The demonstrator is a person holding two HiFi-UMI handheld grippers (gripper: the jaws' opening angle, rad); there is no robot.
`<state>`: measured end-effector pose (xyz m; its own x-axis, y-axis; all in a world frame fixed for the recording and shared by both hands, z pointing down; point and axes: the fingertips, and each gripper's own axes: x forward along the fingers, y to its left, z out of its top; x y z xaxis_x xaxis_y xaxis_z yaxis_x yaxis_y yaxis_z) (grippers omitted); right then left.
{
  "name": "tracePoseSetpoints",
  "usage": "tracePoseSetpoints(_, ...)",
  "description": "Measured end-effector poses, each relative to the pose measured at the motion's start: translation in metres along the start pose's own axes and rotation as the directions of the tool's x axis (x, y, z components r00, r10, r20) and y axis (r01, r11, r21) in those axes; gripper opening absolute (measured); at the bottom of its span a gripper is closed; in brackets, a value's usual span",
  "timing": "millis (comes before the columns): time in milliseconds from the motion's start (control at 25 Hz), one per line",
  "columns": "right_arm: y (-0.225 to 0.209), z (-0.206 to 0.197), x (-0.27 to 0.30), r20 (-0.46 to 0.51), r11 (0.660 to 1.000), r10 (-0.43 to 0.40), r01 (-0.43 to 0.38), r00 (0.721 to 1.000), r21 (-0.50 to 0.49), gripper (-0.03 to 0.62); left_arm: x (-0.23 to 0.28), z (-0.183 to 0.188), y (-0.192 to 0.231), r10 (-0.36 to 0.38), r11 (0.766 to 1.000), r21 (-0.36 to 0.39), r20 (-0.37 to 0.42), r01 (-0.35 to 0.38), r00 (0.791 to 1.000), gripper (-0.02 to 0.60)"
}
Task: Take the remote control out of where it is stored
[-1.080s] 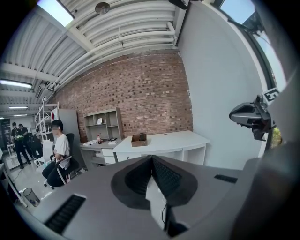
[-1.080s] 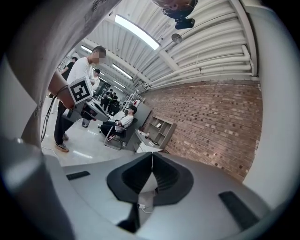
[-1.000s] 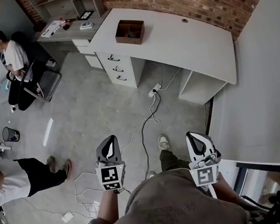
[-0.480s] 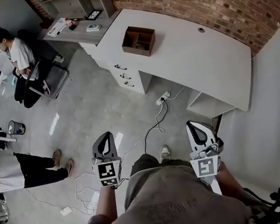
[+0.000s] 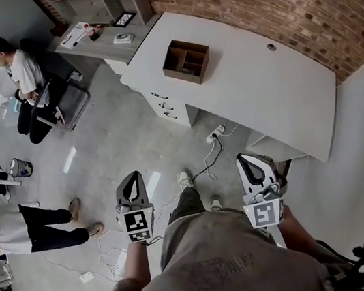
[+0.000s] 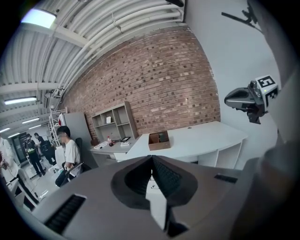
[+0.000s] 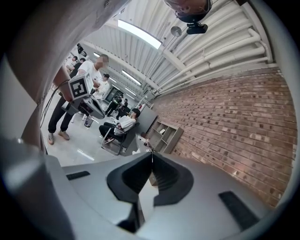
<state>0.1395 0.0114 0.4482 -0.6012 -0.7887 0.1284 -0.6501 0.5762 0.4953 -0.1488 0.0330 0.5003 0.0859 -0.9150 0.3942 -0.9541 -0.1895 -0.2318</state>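
Observation:
A brown wooden organiser box (image 5: 186, 61) with compartments stands on the white corner desk (image 5: 262, 86) against the brick wall; the same box (image 6: 158, 140) shows in the left gripper view. No remote control can be made out inside it from here. My left gripper (image 5: 132, 186) and my right gripper (image 5: 251, 166) are held side by side in front of the person's body, over the floor, well short of the desk. Both are shut with nothing between their jaws. The left gripper's own camera sees the right gripper (image 6: 250, 99), and the right gripper's camera sees the left gripper (image 7: 89, 105).
White drawers (image 5: 160, 100) sit under the desk's left end. A power strip and cables (image 5: 211, 136) lie on the grey floor. A seated person (image 5: 21, 75) is at a second desk (image 5: 99, 41) at back left; another person (image 5: 16, 228) stands at left. A bin (image 5: 21, 167) stands nearby.
The view has advanced toward the desk and swung left; the box and desk now sit lower and more central. Both grippers stay shut, held in the same pose.

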Motion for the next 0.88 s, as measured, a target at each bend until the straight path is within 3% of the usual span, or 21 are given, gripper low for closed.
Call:
tracePoseSetpoints(280, -0.013, 0.001, 0.082, -0.067, 1.0, -0.006, 0.005, 0.998, -0.019, 0.014, 0.086, 0.022, 0.046, -0.067, 0.995, 0.073, 0.024, 0.065, 0.997, 0.012)
tracePoseSetpoints(600, -0.022, -0.007, 0.156, -0.18, 0.996, -0.087, 0.088, 0.98, -0.006, 0.014, 0.177, 0.072, 0.111, -0.153, 0.984, 0.109, 0.112, 0.141, 0.982, 0.012)
tracePoseSetpoints(880, -0.039, -0.012, 0.184, -0.226, 0.989, -0.145, 0.151, 0.963, 0.009, 0.015, 0.231, 0.108, 0.122, -0.228, 0.97, 0.126, 0.16, 0.209, 0.96, 0.012)
